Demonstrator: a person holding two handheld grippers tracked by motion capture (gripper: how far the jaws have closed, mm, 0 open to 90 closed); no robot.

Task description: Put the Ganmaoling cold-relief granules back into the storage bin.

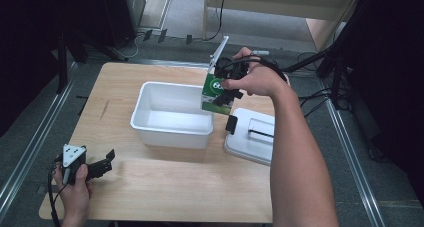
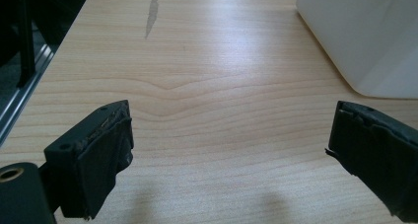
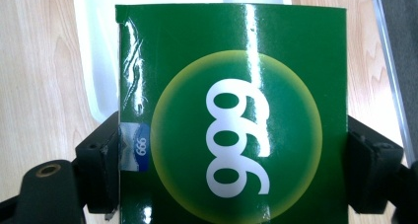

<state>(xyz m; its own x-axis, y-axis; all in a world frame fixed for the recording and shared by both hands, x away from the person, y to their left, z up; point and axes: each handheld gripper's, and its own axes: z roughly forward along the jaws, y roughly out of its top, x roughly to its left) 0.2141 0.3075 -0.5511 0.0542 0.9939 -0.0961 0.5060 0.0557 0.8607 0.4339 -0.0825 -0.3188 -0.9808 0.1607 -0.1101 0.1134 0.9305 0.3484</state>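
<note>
Two grippers in play over a light wooden table [image 1: 165, 187]. Right gripper [image 1: 227, 89] is clamped on a green carton [image 1: 216, 93], jaws pressing its two opposite sides; the right gripper view shows the carton [image 3: 231, 110] face-on with a yellow-green circle and white "999" or "666" print, can't tell which way up. Carton is held in the air, tilted, over the right end of a white tub [image 1: 172, 114], its lower edge at or just above the tub's right rim. Tub is rectangular, open-topped, sits mid-table; inside looks bare from the high view. White lid [image 1: 255, 137] with a dark slot or handle lies flat on the table just right of the tub, near the table's right edge, partly under the right forearm.

Left gripper [image 1: 102, 164] rests low at the table's front-left corner, held in the left hand [image 1: 75, 187], grey three-cornered plate on top. Its jaws stand wide apart with nothing between them, just bare wood in the left gripper view [image 2: 226, 150]. Corner of the tub [image 2: 365, 36] at the upper right there, well apart from the jaws. Small grey smudge [image 2: 152, 17] on the wood farther ahead.
</note>
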